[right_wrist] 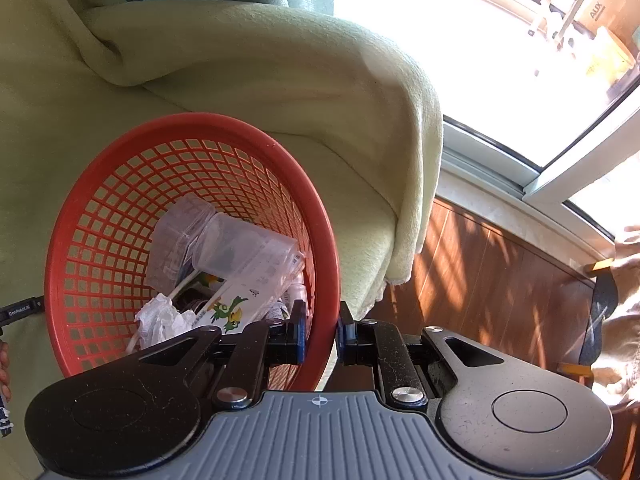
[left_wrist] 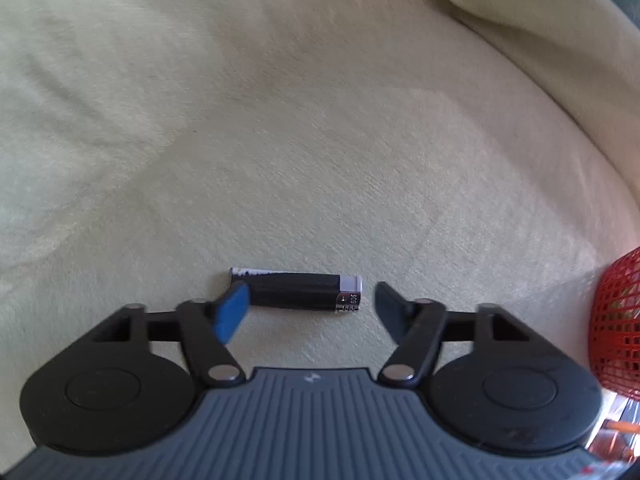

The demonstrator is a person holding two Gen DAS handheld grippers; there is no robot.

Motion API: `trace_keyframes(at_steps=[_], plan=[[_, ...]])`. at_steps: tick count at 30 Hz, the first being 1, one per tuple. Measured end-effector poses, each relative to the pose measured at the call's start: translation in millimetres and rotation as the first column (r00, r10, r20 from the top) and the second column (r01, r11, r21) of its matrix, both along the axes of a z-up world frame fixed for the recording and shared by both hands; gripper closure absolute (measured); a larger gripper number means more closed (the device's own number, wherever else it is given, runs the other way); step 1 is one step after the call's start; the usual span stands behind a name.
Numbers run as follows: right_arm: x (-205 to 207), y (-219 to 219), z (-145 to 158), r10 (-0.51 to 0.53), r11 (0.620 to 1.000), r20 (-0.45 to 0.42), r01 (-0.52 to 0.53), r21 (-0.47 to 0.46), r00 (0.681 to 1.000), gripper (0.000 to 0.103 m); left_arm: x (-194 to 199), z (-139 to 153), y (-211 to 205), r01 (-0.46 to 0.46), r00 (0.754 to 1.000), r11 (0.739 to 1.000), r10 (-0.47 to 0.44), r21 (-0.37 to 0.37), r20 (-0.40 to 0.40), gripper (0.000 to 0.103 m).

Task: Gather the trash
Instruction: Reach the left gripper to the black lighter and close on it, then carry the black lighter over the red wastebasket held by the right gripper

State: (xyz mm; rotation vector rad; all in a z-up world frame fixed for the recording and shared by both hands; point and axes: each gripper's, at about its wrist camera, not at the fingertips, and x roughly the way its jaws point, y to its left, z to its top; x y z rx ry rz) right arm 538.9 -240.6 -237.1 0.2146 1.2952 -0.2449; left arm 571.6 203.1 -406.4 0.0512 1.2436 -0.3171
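Observation:
A small black cylinder with silver-white ends, like a battery, lies crosswise on the pale green blanket. My left gripper is open just in front of it, and its blue left pad overlaps the cylinder's left end. At the right edge of the left wrist view shows the red mesh basket. My right gripper is shut on the red mesh basket's rim. Inside the basket lie a clear plastic container, a printed carton and crumpled tissue.
The blanket bunches into a thick fold behind the basket and hangs over the seat's edge. To the right are a wooden floor, a bright window frame and beige cloth.

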Motion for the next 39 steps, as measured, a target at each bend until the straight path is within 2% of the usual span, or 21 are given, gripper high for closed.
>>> trace_keyframes(at_steps=[2, 10, 15, 19, 20, 25, 32, 39], plan=[[-2, 0, 0, 0.004, 1.000, 0.006, -0.004, 0.002, 1.000, 0.092, 0, -1, 6, -0.002, 1.000, 1.000, 0.002, 0.011, 0.014, 0.021], [-6, -1, 0, 0.000, 1.000, 0.012, -0.001, 0.015, 1.000, 0.092, 6, -18, 8, 0.042, 0.999, 0.999, -0.042, 0.015, 0.002, 0.015], [-6, 1, 2, 0.007, 1.000, 0.015, -0.008, 0.015, 1.000, 0.092, 9, -27, -5, 0.097, 0.995, 0.994, -0.097, 0.052, -0.002, 0.015], [-5, 3, 3, 0.006, 1.000, 0.019, -0.006, 0.015, 1.000, 0.092, 14, -30, -6, 0.077, 0.997, 0.995, -0.076, 0.058, -0.010, 0.020], [-6, 3, 2, 0.007, 1.000, 0.019, -0.007, 0.013, 1.000, 0.092, 14, -30, -7, 0.075, 0.997, 0.996, -0.074, 0.056, -0.009, 0.024], [-6, 2, 1, 0.007, 1.000, 0.015, -0.007, 0.012, 1.000, 0.092, 15, -27, -7, 0.070, 0.997, 0.996, -0.069, 0.055, -0.019, 0.025], [-7, 3, 2, 0.015, 1.000, 0.020, -0.015, 0.013, 1.000, 0.092, 4, -15, -5, 0.068, 0.998, 0.997, -0.067, 0.034, -0.020, 0.025], [-9, 2, 1, 0.018, 1.000, 0.025, -0.018, 0.016, 1.000, 0.092, -14, 31, -7, 0.081, 0.997, 0.997, -0.081, -0.013, 0.006, 0.025]])
